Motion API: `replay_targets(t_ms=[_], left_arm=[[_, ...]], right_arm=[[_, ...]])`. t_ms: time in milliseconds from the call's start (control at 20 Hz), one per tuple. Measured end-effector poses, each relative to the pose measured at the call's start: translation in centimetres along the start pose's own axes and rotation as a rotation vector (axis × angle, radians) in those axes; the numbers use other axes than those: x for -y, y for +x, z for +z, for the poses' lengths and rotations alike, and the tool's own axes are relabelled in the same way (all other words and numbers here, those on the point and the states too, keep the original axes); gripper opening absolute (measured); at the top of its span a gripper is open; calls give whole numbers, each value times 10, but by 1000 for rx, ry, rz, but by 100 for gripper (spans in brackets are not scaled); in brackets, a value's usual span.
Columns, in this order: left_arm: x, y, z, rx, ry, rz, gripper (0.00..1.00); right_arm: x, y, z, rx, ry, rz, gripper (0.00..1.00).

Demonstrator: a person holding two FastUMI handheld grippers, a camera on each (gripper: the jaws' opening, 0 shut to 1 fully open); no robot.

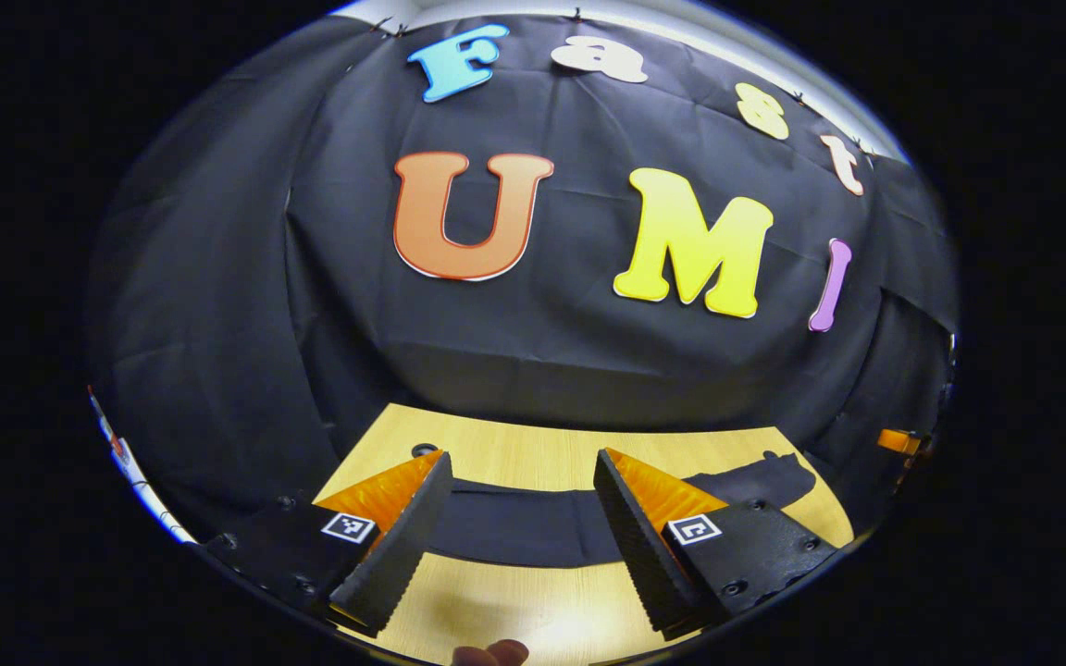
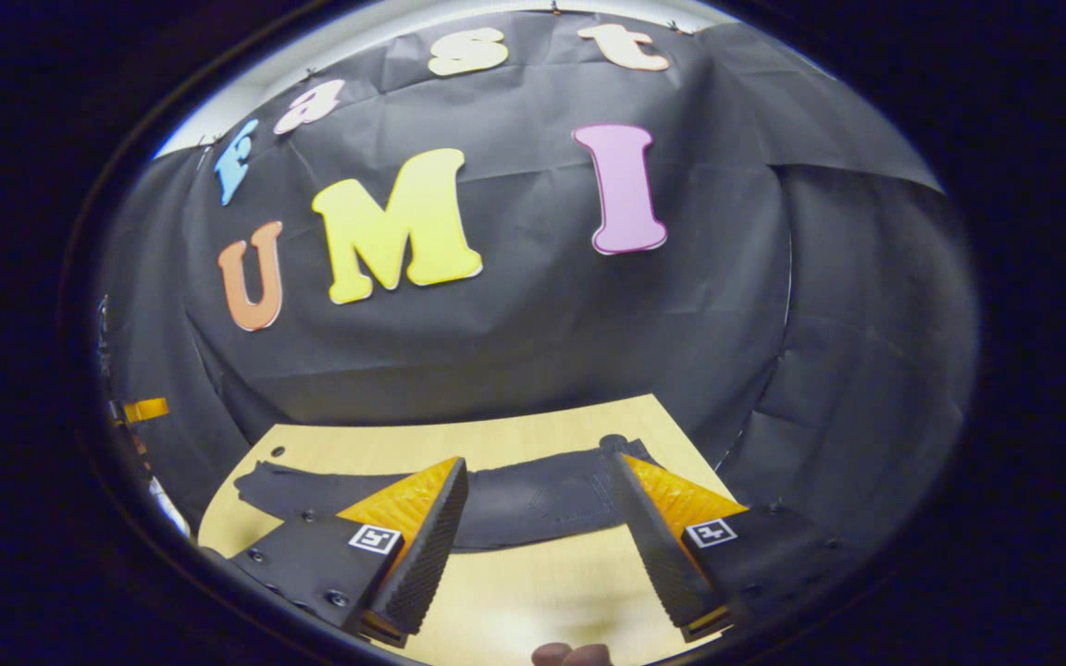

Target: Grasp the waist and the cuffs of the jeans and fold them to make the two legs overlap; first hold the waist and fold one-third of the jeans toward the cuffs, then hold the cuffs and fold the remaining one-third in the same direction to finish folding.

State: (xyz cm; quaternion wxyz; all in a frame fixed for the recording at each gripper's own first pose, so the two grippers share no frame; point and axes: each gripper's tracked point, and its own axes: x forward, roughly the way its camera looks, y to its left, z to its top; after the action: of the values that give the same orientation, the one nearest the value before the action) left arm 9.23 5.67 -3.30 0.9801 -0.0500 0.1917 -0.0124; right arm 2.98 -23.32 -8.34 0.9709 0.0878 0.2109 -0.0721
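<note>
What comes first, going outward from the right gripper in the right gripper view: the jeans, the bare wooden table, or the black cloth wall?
1. The table: its bare wood lies right between the open fingers of the right gripper.
2. The jeans: spread flat across the table just past the fingertips.
3. The cloth wall: hanging behind the table's far edge.

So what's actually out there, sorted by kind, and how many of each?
Jeans: 1, dark, lying flat
Wooden table: 1
Grippers: 2, left gripper and right gripper, both open above the table
Total: 4
</note>
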Motion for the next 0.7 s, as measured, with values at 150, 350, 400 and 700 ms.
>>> replay_targets(t_ms=[150, 350, 400, 700], left_arm=[[7, -25, -3, 100, 9, 43, 99], [29, -40, -21, 114, -35, 40, 98], [36, -41, -24, 109, -47, 33, 99], [60, -36, -31, 78, -48, 14, 98]], right_arm=[[2, -32, -5, 46, -28, -34, 95], [7, -46, -23, 21, 14, -54, 95], [9, -45, -26, 18, 24, -62, 95], [26, -35, -44, -16, 56, -77, 99]])
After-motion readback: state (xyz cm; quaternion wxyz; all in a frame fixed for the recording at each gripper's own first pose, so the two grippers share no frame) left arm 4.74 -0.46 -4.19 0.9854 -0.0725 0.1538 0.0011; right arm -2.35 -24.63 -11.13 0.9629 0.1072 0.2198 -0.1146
